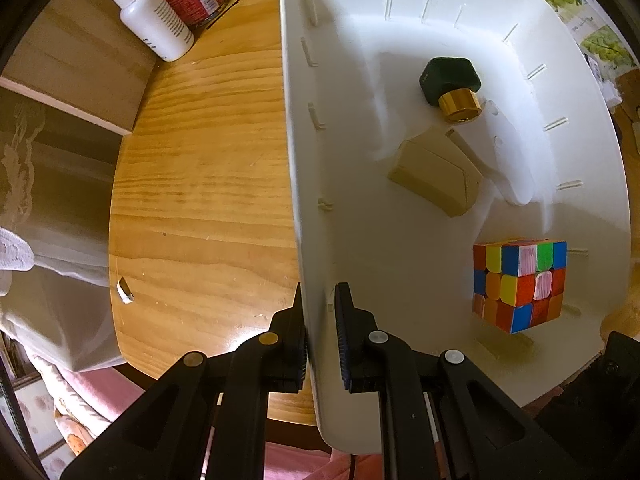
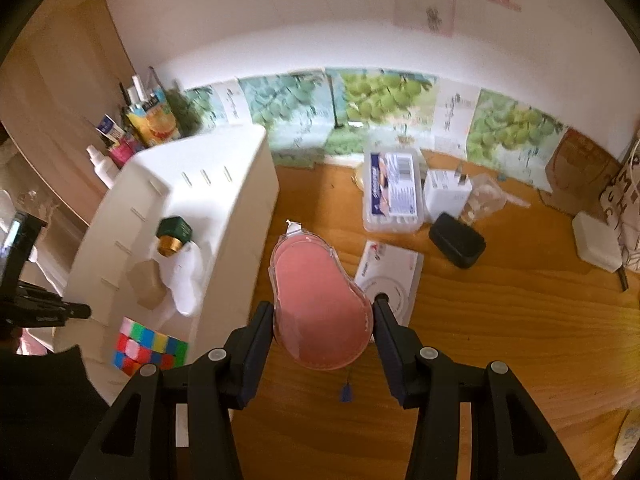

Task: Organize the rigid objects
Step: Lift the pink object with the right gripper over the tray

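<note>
Pink case (image 2: 320, 312): pear-shaped, clear-rimmed, held off the tabletop (image 2: 500, 340) between the pads of the right tool (image 2: 323, 312), jaws spread wide to its full width and closed on its sides. It hangs just beside the bin (image 2: 240, 184), likely headed in.

Bin (image 1: 360, 40) tilts, probably so its inside faces the case. Left tool (image 1: 320, 320) is nearly closed, 1 finger either side of the near wall, pinching it to steady the bin.

Inside the bin, 3 items: 1 cube (image 1: 520, 284), 1 tan box (image 1: 436, 176), 1 green bottle (image 1: 450, 80) with gold cap.

Outside, on the tabletop: 1 black case (image 2: 457, 240), 1 labelled tub (image 2: 393, 192), 1 white bottle (image 1: 154, 20).
</note>
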Tool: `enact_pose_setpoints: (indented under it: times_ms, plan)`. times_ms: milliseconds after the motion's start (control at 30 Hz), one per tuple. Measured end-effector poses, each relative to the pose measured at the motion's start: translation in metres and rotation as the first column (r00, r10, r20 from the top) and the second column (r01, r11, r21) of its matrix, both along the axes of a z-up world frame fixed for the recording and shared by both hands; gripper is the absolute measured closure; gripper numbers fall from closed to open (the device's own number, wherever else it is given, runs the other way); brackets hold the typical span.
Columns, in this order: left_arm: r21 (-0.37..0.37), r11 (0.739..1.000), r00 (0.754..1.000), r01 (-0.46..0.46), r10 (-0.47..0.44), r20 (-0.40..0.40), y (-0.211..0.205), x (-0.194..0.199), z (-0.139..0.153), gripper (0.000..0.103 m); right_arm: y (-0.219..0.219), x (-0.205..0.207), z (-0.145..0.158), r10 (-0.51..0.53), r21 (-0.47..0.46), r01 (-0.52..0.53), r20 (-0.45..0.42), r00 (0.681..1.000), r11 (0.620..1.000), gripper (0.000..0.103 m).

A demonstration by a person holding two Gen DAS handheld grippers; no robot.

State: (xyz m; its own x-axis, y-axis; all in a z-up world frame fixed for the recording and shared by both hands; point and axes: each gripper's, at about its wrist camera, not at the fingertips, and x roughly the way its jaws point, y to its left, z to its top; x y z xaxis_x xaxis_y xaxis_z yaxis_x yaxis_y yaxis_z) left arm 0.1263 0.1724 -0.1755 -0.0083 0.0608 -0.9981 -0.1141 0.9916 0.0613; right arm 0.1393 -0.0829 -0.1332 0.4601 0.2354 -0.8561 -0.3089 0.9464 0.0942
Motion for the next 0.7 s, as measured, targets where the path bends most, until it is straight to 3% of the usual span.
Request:
enact_pose_setpoints:
  times_ms: [267, 700]
  plan:
    - [-0.009, 0.999, 1.000, 0.031, -0.031, 0.006, 0.004, 0.000, 0.000, 0.089, 0.017, -0.013, 0.029, 0.028, 0.016, -0.029, 0.065, 0.997, 0.999, 0.053]
    - [-0.008, 0.997, 0.997, 0.078, -0.078, 0.023, 0.003, -0.001, 0.007, 0.090, 0.048, -0.027, 0.048, 0.091, 0.033, -0.095, 0.105, 0.990, 0.995, 0.053]
